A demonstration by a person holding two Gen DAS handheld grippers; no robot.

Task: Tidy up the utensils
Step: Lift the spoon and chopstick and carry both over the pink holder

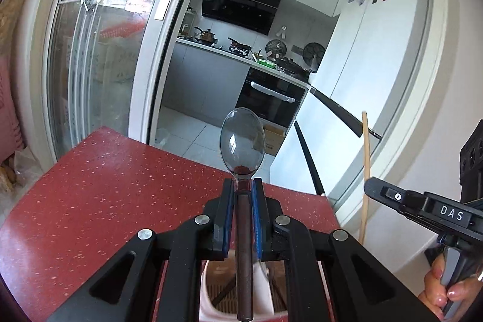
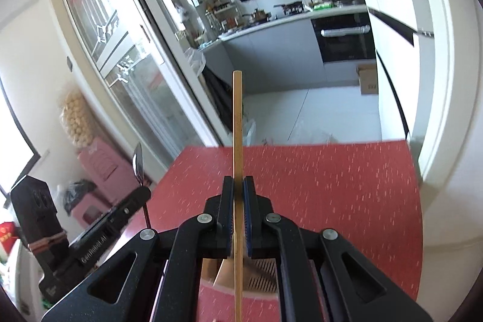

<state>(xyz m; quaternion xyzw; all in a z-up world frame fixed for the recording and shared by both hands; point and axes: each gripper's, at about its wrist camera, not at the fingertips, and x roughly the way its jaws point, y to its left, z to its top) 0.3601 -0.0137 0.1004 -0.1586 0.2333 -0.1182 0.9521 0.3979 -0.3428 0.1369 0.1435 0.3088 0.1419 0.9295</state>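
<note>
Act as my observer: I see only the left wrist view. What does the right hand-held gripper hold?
Observer: The right hand-held gripper is shut on a wooden chopstick, its long end pointing forward past the fingertips.
Operator: Does the chopstick also pass behind the pads?
Observer: Yes, it runs back between the arms, over a slotted tray.
Operator: How does my spoon look from there?
Observer: The spoon shows edge-on, clear of the red table, in the left hand-held gripper.
</note>
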